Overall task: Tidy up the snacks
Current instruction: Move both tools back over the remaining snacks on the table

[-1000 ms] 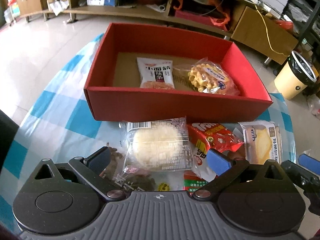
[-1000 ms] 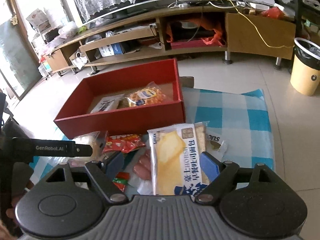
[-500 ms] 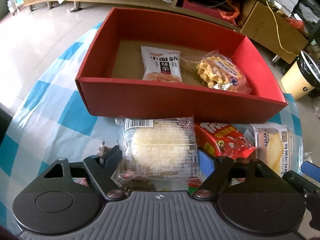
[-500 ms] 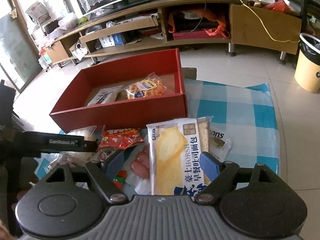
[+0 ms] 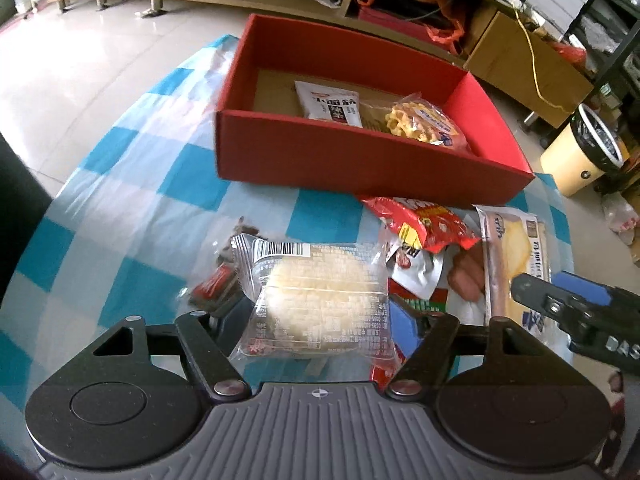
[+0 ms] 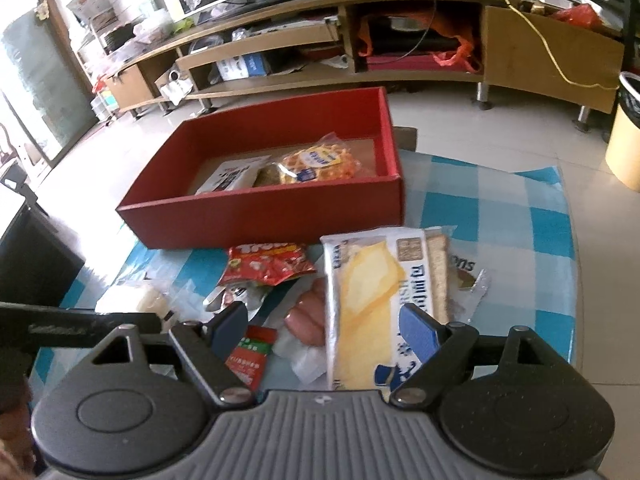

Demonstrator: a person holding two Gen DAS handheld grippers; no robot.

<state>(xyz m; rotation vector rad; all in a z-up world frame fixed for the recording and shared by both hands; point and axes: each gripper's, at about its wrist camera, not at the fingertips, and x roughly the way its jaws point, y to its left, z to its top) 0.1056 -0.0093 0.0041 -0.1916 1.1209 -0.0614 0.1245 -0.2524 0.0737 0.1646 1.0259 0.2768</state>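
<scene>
Closing on rice cake (image 5: 320, 300) — left gripper (image 5: 316, 320) jaws narrowing around its clear wrapper, short of box (image 5: 360, 160).
Right gripper (image 6: 324, 328) half-wide astride bread pack (image 6: 372, 304), no squeeze evident — slick film could slip, snagging neighbouring packets.

The left gripper (image 5: 316, 316) is closing on a clear-wrapped pale cake (image 5: 320, 296) between its jaws. Beyond it sits a red box (image 5: 360, 160); to its right, loose snack packets (image 5: 424, 224).
</scene>
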